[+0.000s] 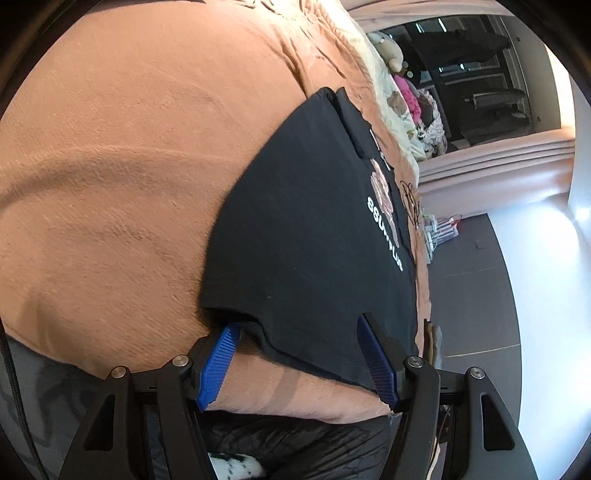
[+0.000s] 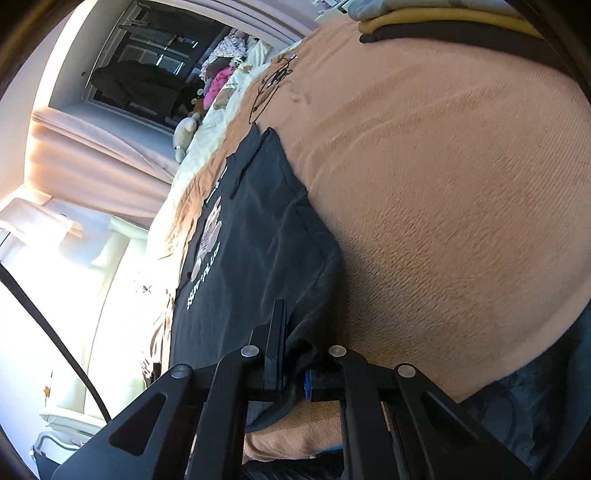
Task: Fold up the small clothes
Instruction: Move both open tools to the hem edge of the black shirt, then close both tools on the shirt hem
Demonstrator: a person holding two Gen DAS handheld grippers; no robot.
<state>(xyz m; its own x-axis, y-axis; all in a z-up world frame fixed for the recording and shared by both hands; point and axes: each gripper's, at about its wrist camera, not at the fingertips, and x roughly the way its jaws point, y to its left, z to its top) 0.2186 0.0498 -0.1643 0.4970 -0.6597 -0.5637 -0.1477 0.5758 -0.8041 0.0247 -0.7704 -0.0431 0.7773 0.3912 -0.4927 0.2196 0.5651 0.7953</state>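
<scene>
A small black T-shirt (image 1: pixel 306 229) with a pink print and white lettering lies flat on an orange-tan blanket (image 1: pixel 122 166). My left gripper (image 1: pixel 297 326) is open, its blue pads either side of the shirt's near hem. In the right wrist view the same shirt (image 2: pixel 255 254) lies partly folded lengthwise. My right gripper (image 2: pixel 295 350) is shut on the shirt's near edge, which bunches between the fingers.
The blanket (image 2: pixel 443 206) covers a bed. Folded clothes (image 2: pixel 424 22) are stacked at the far end. Stuffed toys and pillows (image 1: pixel 402 96) lie along the bed's far side. A curtain (image 1: pixel 498 166) and grey floor (image 1: pixel 476 291) lie beyond the bed edge.
</scene>
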